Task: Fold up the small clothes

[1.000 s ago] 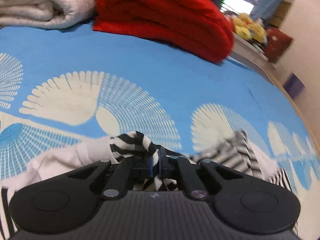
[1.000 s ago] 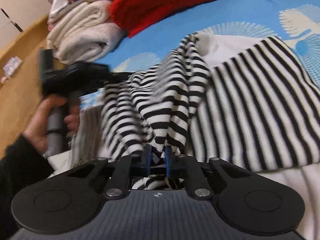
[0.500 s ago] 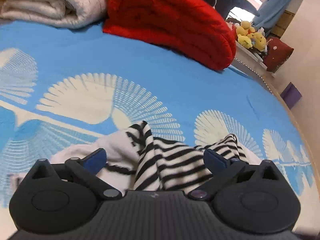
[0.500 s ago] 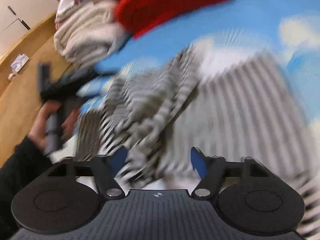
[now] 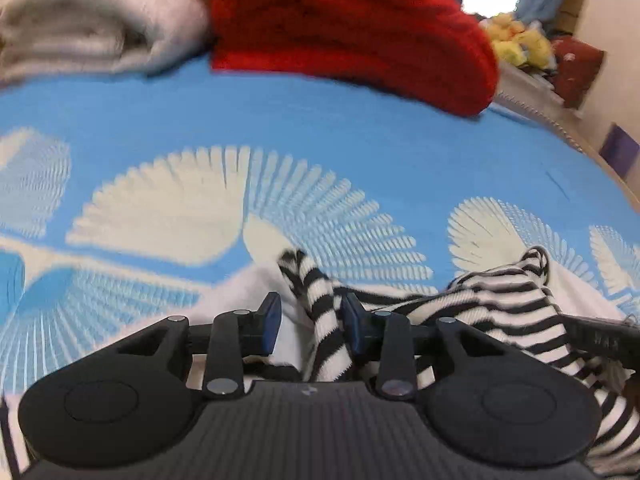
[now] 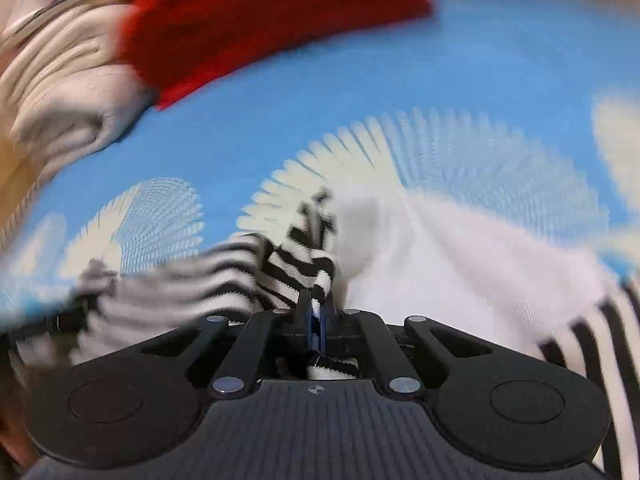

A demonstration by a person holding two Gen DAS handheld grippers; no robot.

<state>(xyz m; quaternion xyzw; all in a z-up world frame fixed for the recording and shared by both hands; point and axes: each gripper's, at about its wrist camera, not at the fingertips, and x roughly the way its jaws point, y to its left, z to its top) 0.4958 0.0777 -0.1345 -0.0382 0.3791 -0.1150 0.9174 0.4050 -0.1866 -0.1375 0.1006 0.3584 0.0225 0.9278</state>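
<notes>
Left wrist view: the left gripper has its fingers spread apart, released, with a ridge of the striped top standing in the gap between them. The cloth touches or nearly touches the right-hand blue pad, while the left-hand pad stands clear of it. The top is a black-and-white striped knit with a plain white part; it lies crumpled on the bed, directly in front of the gripper and trailing off to the right, where a dark bar crosses it at the frame edge. The sheet under it is blue with cream fan shapes. At the far end of the bed lie a red blanket, folded thick, and beside it on the left a beige blanket. Past the red one, on a ledge near the wall, sit yellow toys.

Right wrist view: much of this picture is smeared by motion. The right gripper has its fingers clenched on a fold of the striped top, with a strip of striped cloth pinched between the blue pads and more of it showing behind them. From the pinch the stripes run off to the left, blurred, and the white part spreads to the right over the sheet. The red blanket and beige blanket lie at the top left.
</notes>
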